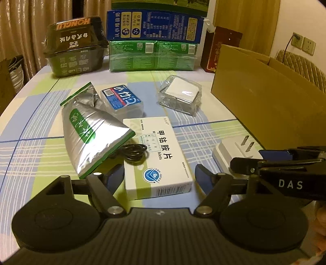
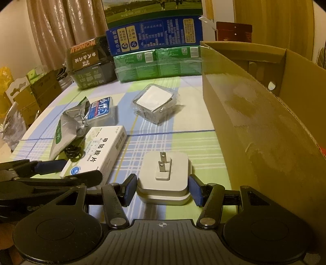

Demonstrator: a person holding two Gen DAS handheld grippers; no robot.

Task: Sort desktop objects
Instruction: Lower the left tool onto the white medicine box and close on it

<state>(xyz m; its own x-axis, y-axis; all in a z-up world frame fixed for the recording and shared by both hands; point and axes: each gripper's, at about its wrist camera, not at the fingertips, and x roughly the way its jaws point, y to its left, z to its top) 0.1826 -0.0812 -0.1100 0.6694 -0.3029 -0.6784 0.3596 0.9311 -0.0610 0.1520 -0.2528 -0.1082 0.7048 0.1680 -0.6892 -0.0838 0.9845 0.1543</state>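
Carton [image 2: 254, 122] inside: mostly hidden behind its near wall; contents cannot be told.
Cable [image 1: 135, 152]: partly hidden under the foil bag [image 1: 91, 132].
Charger [image 1: 228, 157]: near end covered by the right gripper [image 1: 250, 161] in the left view.
Top box [image 2: 152, 10]: cut off by the upper edge.
Small print on medicine box [image 1: 156, 161]: too small to read.

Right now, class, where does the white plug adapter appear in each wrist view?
Left wrist view: white plug adapter at lower right, beside the medicine box.
Right wrist view: lower centre, between the right hand-held gripper pads.
Shared landmark: cardboard box on the right.
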